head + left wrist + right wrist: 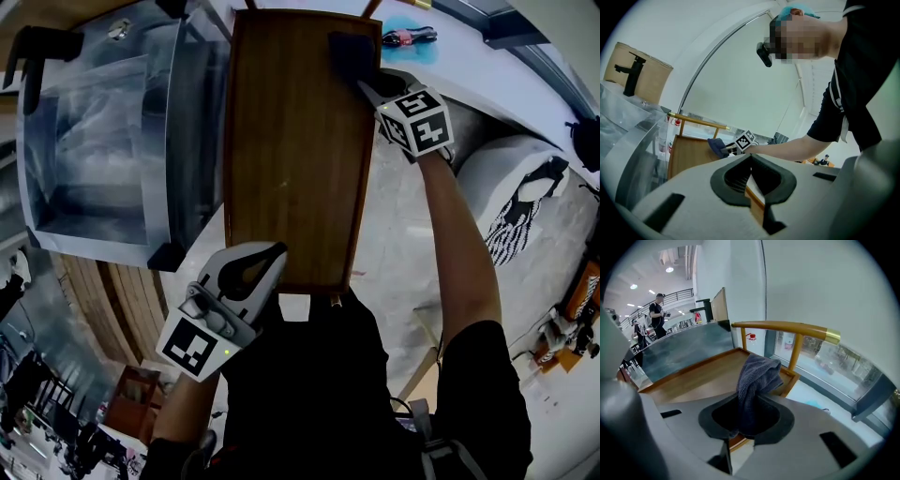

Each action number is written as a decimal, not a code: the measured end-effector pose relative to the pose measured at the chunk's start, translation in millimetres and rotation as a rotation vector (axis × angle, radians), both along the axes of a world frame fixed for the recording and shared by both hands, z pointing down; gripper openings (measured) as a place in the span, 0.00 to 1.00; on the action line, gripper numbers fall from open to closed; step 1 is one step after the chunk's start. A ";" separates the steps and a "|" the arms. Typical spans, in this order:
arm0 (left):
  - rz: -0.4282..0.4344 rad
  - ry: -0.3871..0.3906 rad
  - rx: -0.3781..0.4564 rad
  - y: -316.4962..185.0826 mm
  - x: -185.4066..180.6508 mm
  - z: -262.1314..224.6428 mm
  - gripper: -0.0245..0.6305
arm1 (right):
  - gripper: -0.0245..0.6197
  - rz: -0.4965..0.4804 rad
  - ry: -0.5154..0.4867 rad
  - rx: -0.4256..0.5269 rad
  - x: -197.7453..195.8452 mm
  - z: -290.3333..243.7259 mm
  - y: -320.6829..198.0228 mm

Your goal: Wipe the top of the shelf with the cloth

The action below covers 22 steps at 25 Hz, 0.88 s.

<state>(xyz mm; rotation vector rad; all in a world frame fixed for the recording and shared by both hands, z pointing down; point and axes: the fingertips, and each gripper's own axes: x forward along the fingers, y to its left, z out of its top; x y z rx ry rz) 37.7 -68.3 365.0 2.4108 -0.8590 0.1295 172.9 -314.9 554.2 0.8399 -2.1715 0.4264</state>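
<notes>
Of two grippers, the right gripper (363,82) clamps the one dark cloth (757,380) on the single wooden shelf (291,159), while the left gripper (270,253) is closed.

Dark grey-blue cloth (349,54) bunched, far-right corner of shelf (291,159); shelf wooden, rimmed, rect.

My right arm reaches forward, right gripper (367,89) jaws clamped on the cloth (757,378); left gripper (750,157) sits close in, jaws together.

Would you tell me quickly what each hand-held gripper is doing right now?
Left hand-held gripper: shut, jaws together, nothing between them.
Right hand-held gripper: shut on the dark cloth.
</notes>
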 end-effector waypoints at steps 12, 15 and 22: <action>-0.005 -0.009 -0.018 -2.2 -5.8 13.4 0.07 | 0.15 -0.061 0.099 0.003 -5.4 23.4 -5.6; -0.006 -0.012 -0.012 -2.2 -9.1 11.3 0.07 | 0.15 -0.072 0.103 -0.006 -7.4 23.6 4.3; 0.009 -0.015 -0.001 6.5 -13.9 5.0 0.07 | 0.15 -0.101 0.117 -0.019 -13.1 24.5 39.6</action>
